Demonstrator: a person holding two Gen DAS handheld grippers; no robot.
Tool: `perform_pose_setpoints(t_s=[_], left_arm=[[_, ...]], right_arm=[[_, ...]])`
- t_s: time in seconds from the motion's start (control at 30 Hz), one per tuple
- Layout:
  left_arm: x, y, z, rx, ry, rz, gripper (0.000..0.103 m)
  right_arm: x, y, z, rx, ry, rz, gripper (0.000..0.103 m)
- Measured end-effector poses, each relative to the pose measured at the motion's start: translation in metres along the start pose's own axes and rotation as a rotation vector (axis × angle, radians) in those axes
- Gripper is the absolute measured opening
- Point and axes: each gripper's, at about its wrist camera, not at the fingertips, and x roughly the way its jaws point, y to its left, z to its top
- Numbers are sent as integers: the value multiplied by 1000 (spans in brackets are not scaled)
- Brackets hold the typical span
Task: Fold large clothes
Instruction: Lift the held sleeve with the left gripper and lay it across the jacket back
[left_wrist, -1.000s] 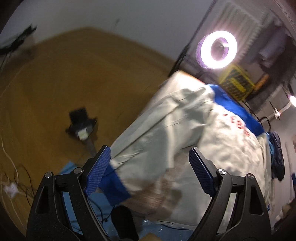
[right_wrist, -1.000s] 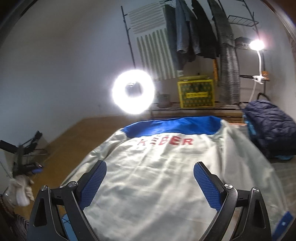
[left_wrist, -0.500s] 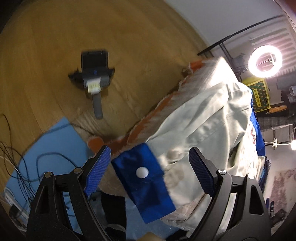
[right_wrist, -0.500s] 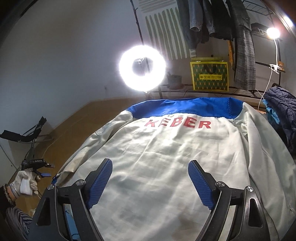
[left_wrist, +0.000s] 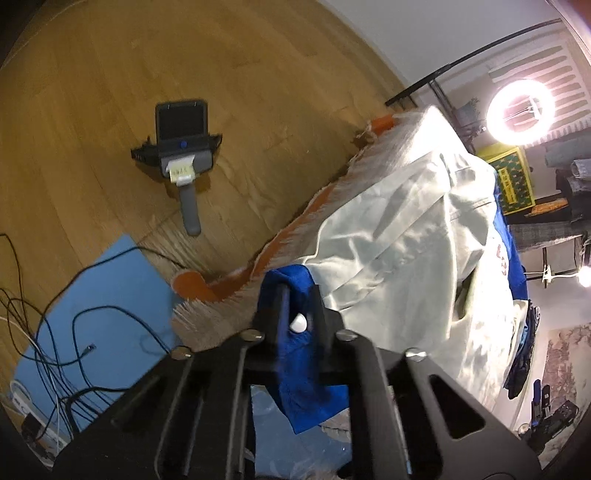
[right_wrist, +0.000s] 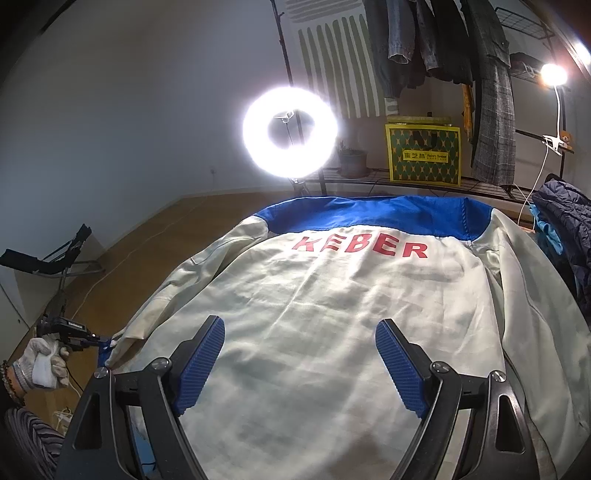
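Folding has barely started: the large off-white jacket with blue yoke and red lettering (right_wrist: 354, 317) lies spread flat, back up, on the table (left_wrist: 295, 236) (fringed orange-edged cloth under it), no fold made yet. The left gripper (left_wrist: 291, 314) has just closed its jaws, pinching the blue snap-button cuff (left_wrist: 295, 365) of the left sleeve at the near-left table edge. The right gripper (right_wrist: 299, 362) hovers over the near hem, jaws spread, nothing between them. Both sleeves and the body still need folding. Containers: a yellow patterned box (right_wrist: 423, 153) on the far rack, contents not visible.
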Motion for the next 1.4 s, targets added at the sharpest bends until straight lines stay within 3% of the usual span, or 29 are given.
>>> perform_pose_setpoints(t_s=[0.17,0.37,0.53,0.83,0.97,1.07,1.17,1.2,1.27,1.3,1.33,1.4], left_arm=[[-22,-20,-1,81,-88,-16,0],[-51,-68,-19,203,-161,-97,0],[-48,-114,-58,327,-107,-152,0],[-11,-182,-134,527,-7,-163,0],[1,-189,-164,638,16,-83,0],[-2,-185,-173,647,20,-64,0],[-18,-185,-181,685,-29,-34,0],[-29,-186,-186,703,-65,-31,7],[-41,-184,-186,709,-132,-15,44],[-45,-183,-184,695,-161,-7,74],[-48,-184,-180,670,-190,-10,80],[-41,-190,-170,637,-178,13,80]], right_arm=[[1,0,-3,4,22,3,86],[8,-1,-7,8,74,34,75],[12,4,-10,-5,104,54,65],[8,10,-9,-14,100,64,64],[5,8,-8,-9,98,64,64],[2,6,-8,-6,96,63,64],[-4,2,-9,3,87,61,64],[-6,2,-8,5,84,59,64],[-9,-1,-8,14,77,56,64],[-10,-2,-8,21,76,58,64],[-10,-3,-8,32,78,67,64],[-10,-4,-8,41,85,76,64]])
